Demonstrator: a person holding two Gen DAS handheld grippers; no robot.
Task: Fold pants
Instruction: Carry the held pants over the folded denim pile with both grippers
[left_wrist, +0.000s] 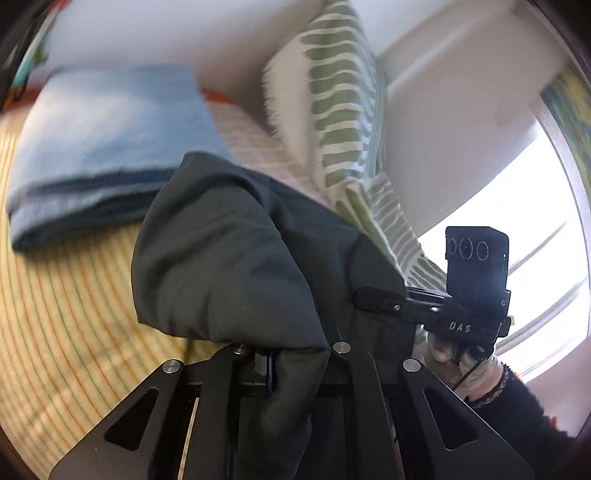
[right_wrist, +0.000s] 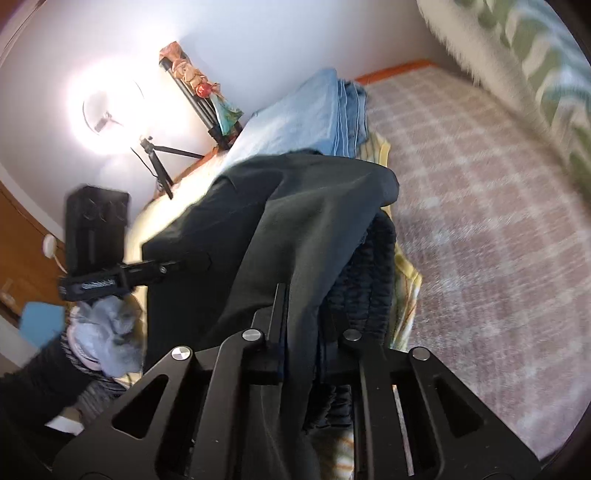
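Observation:
Dark green-grey pants hang bunched between my two grippers, lifted off the bed. My left gripper is shut on the pants; the cloth drapes over its fingers and hides the tips. The right gripper shows in the left wrist view, shut on the same cloth at the right. In the right wrist view my right gripper is shut on the pants, with the elastic waistband beside it. The left gripper grips the cloth's left edge there.
A folded stack of blue jeans lies on a yellow striped mat. A green-and-white patterned pillow leans at the back. A pink checked bedspread lies to the right. A ring light on a tripod stands by the wall.

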